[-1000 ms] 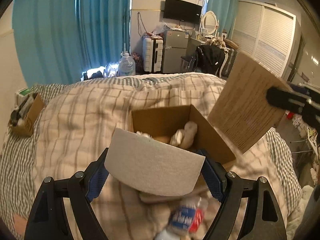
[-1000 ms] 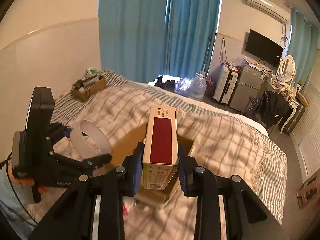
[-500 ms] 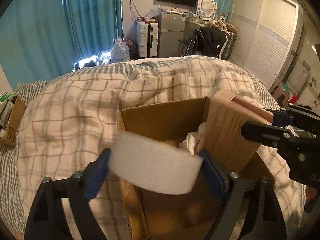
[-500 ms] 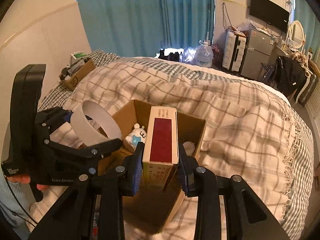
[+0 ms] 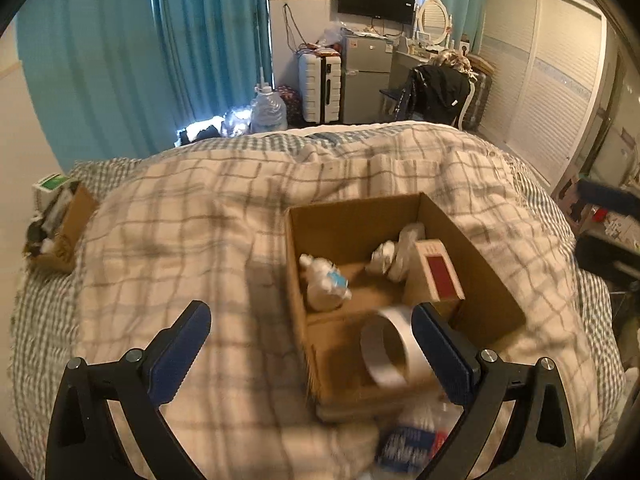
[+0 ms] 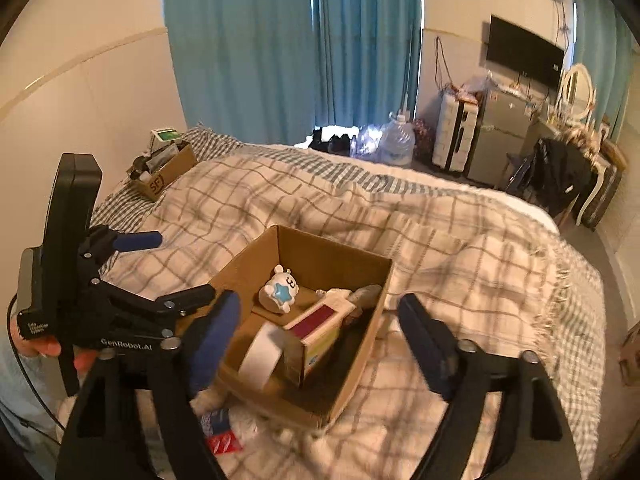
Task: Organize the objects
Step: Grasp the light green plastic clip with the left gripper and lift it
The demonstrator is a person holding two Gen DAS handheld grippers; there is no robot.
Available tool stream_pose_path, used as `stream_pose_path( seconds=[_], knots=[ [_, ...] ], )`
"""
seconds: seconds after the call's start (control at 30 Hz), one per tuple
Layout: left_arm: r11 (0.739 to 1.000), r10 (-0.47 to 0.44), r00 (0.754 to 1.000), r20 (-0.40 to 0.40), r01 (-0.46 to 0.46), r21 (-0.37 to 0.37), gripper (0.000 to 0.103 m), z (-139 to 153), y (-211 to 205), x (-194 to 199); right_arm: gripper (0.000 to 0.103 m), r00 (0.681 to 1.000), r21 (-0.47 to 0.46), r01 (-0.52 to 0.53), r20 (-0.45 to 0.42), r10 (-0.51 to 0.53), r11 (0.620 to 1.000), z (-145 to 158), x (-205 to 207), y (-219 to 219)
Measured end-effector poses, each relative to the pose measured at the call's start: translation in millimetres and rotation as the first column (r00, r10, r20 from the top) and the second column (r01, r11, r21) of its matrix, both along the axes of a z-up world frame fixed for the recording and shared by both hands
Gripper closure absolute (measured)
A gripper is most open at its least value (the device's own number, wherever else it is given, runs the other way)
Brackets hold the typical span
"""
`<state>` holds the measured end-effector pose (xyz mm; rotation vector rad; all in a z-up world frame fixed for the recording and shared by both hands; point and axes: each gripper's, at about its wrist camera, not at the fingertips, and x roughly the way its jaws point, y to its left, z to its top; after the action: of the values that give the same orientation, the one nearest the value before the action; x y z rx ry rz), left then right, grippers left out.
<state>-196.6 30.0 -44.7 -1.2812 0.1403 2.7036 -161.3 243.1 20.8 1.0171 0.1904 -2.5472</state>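
Note:
An open cardboard box [image 5: 352, 224] [image 6: 336, 256] sits on the plaid bed. Inside it lie a white tape roll [image 5: 390, 346] [image 6: 262, 354], a tan carton with a red panel [image 5: 438, 276] [image 6: 320, 320], a white plush toy with a blue star [image 5: 324, 284] [image 6: 280, 290] and a white bundle [image 5: 394, 250]. My left gripper [image 5: 310, 356] is open and empty, above the box's near left edge; it also shows in the right wrist view [image 6: 168, 268]. My right gripper [image 6: 320, 330] is open and empty, above the box's near side.
A red and blue packet [image 5: 412, 440] [image 6: 220, 432] lies on the blanket just in front of the box. A small cardboard box of items [image 5: 60, 232] [image 6: 160, 172] sits at the bed's far left corner. The plaid blanket [image 5: 180, 220] spreads around the box.
Both grippers have opened. The tape roll left my left gripper and the red-panel carton left my right gripper; both now lie in the box. Both grippers have drawn back.

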Motion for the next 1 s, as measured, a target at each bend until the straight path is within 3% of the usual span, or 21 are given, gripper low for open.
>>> stream_pose_path(
  seconds=[0.33, 0.6, 0.7, 0.8, 1.0],
  knots=[
    [0.997, 0.072, 0.996, -0.057, -0.071, 0.019, 0.000, 15.2, -33.3, 106.2, 0.001, 0.998, 0.048, -0.012, -0.056, 0.014, 0.999, 23.7, 104.5, -10.8],
    [0.992, 0.121, 0.992, -0.036, -0.120, 0.042, 0.000, -31.0, -42.8, 160.1, 0.001, 0.998, 0.006, 0.061, 0.005, -0.061, 0.998, -23.7, 144.8, -15.1],
    [0.995, 0.092, 0.995, -0.036, -0.091, 0.034, 0.000, -50.2, -34.3, 175.8, 0.001, 0.995, 0.027, 0.102, 0.021, -0.102, 0.994, -44.5, 150.2, -17.5],
    [0.999, 0.044, 0.999, -0.021, -0.044, -0.003, 0.000, -63.2, -25.0, 188.5, 0.001, 0.990, 0.048, 0.123, 0.067, -0.126, 0.991, -63.3, 151.2, -18.1],
    [0.983, -0.075, 0.996, -0.041, 0.067, -0.170, 0.000, -78.4, -4.4, 213.5, 0.001, 0.983, 0.046, 0.137, 0.113, -0.142, 0.989, -79.1, 157.5, -11.8]
  ],
)
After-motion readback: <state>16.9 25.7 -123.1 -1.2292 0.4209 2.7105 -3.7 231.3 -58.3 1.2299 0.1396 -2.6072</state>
